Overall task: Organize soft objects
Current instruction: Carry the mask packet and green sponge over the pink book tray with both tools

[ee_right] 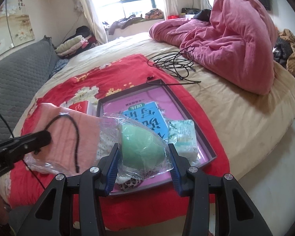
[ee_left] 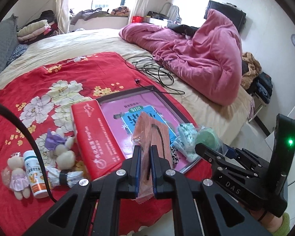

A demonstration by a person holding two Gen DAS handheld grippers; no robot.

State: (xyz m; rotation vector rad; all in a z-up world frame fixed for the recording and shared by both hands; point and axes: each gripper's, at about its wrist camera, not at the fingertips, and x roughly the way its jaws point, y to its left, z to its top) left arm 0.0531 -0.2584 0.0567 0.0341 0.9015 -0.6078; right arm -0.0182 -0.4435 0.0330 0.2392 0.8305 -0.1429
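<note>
1. The left claw [ee_left: 145, 153] is closed tight on a pink cloth in a clear bag [ee_left: 151, 135], pinching it edge-on so the flat packet stands upright between the blue pads. In the right wrist view the same packet hangs at the middle left of the frame, lifted off the red floral blanket [ee_right: 127, 68]. The grip looks chosen to carry the thin item by its edge.

2. The right claw [ee_right: 143, 157] is wide open, its jaws standing on either side of a green sponge in a clear bag [ee_right: 141, 145] at the lower middle of the frame. I cannot tell whether the pads touch the wrapper. My guess is that it is either about to close on the sponge or has just set it down.

3. The sponge sits over the near corner of a shallow tray [ee_right: 206, 137], a dark-rimmed box with a pink printed floor. A pale green patterned bundle [ee_right: 184, 137] lies inside, just beside the sponge at its right, and a leopard-print piece [ee_right: 127, 185] peeks out under it. The tray seems to be the collecting place for soft goods.

4. At the lower left of the left wrist view, two plush bears [ee_left: 17, 177] [ee_left: 64, 151], a pill bottle [ee_left: 34, 173] and a red tissue box [ee_left: 96, 135] lie on the blanket outside the tray, so sorting looks partway done.
</note>
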